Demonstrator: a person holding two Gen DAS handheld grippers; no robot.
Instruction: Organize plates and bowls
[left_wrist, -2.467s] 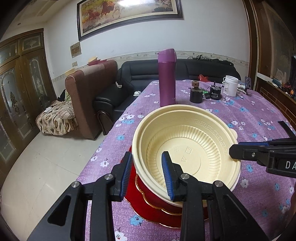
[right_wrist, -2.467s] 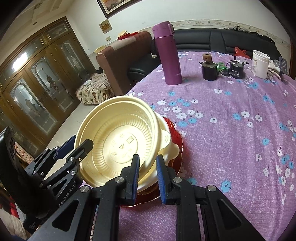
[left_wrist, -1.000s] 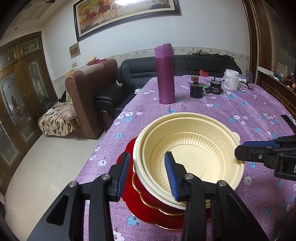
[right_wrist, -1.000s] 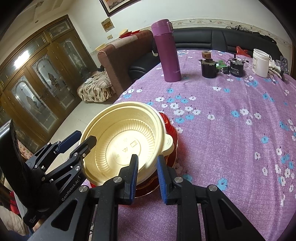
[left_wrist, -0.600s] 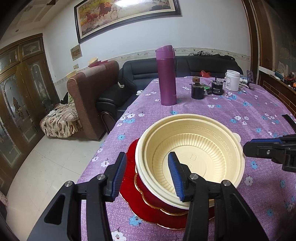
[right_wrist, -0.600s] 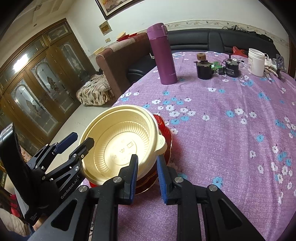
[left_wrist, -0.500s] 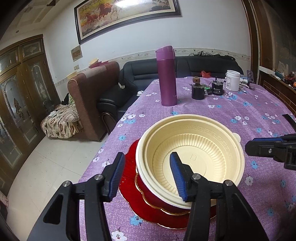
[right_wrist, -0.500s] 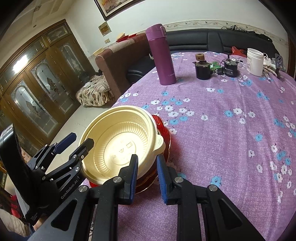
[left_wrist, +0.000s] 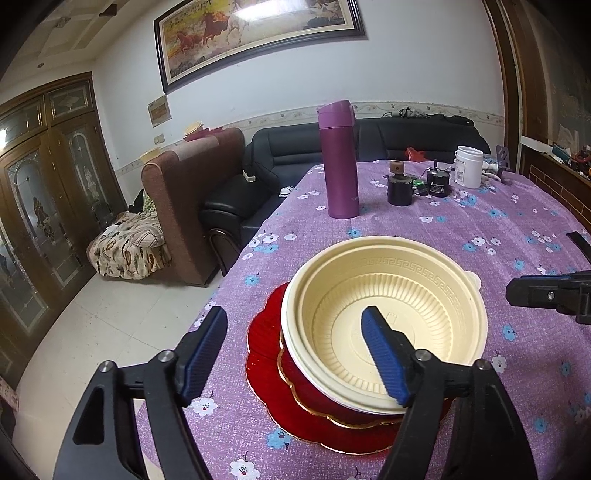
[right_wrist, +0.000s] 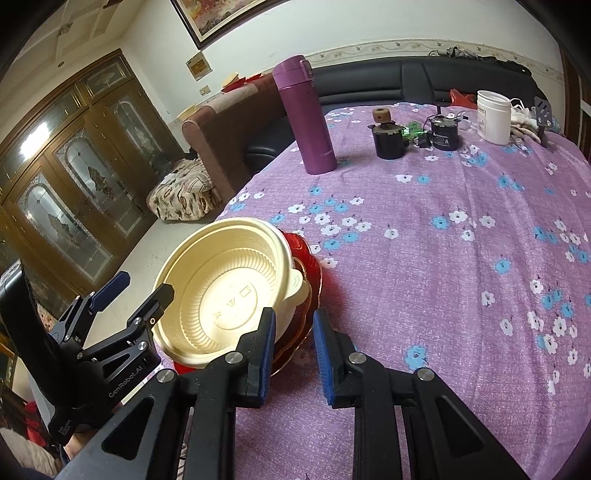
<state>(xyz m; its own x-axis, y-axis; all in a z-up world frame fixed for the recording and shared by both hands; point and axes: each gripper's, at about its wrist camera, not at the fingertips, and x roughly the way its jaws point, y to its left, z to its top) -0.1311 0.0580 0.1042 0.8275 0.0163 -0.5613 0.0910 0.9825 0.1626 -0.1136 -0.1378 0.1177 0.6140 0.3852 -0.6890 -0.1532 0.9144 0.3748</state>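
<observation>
A cream plastic bowl (left_wrist: 388, 314) sits nested on a red bowl with a gold rim (left_wrist: 314, 391), which rests on a red plate (left_wrist: 266, 339) near the table's left edge. My left gripper (left_wrist: 291, 350) is wide open just before the stack, its right finger over the cream bowl's near rim. The stack also shows in the right wrist view, with the cream bowl (right_wrist: 229, 288) on top. My right gripper (right_wrist: 291, 350) is open and empty at the stack's right side.
A purple flowered cloth (left_wrist: 480, 229) covers the table. A tall purple flask (left_wrist: 340, 158) stands behind the stack. Two small black jars (left_wrist: 399, 188) and a white tub (left_wrist: 467, 166) stand at the far end. The table's left edge drops to the floor.
My left gripper has let go of the cream bowl's rim, opened wide and drawn back. The bowl has settled level onto the red stack. My right gripper has opened a little.
</observation>
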